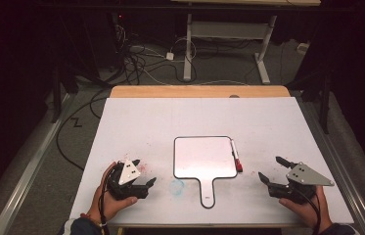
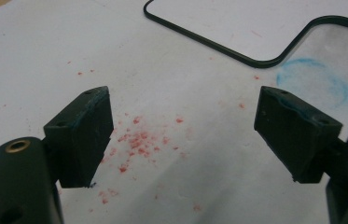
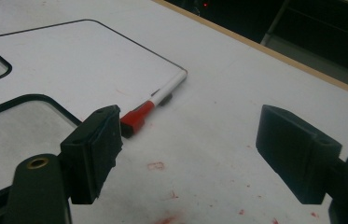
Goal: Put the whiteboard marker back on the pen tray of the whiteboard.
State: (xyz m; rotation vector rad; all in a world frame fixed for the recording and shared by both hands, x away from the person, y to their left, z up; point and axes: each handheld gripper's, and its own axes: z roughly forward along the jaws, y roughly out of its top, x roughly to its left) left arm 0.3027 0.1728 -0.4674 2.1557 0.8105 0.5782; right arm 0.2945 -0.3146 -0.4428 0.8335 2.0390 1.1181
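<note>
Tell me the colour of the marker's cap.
Red; the marker's cap shows best in the right gripper view.

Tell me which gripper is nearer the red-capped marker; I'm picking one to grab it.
Right. The right gripper sits just right of the marker; the left gripper lies beyond the whiteboard, far left.

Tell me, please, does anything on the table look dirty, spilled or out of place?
Yes. Red specks are scattered over the white table near the left gripper, and a smeared blue ring sits beside the whiteboard handle. Both look like leftover marker residue. The red-capped marker lies neatly along the board's edge.
</note>
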